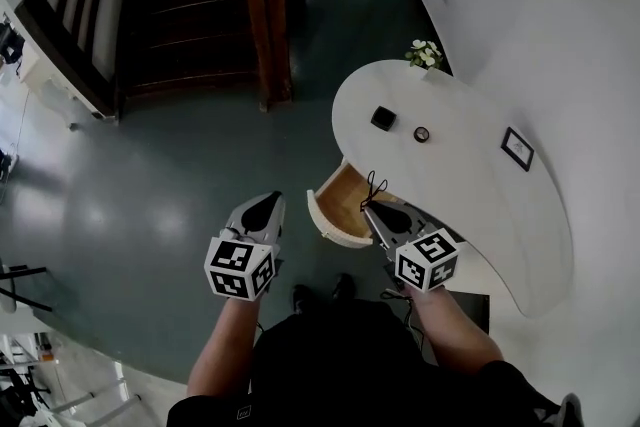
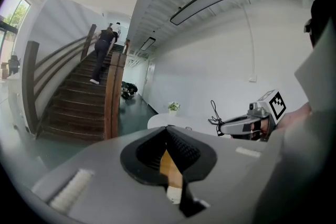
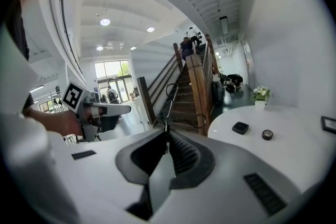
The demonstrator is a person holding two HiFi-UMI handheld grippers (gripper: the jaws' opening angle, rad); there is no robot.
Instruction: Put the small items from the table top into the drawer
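The left gripper [image 1: 268, 203] hangs just left of the open drawer [image 1: 335, 215], over the floor. Its jaws are pressed together and nothing is between them. The right gripper [image 1: 370, 206] is at the right edge of the drawer. Its jaws are closed on a thin black cord [image 1: 374, 183], whose loops stand up above the tips, over the wooden inside of the drawer. I judge the cord to be very light and limp. It will dangle, so a pinch in the middle of the bundle is the safe hold, and it may cling to the pads when let go. Beyond the drawer, on the white table [image 1: 490, 205], lie a small black square box [image 1: 383, 118] and, just right of it, a small round black item [image 1: 421, 134]. Both look light and rigid. The box offers flat sides to grip, but the round one is low and could slip. Farther right lies a small picture frame [image 1: 517, 147]. No brand or writing can be read.
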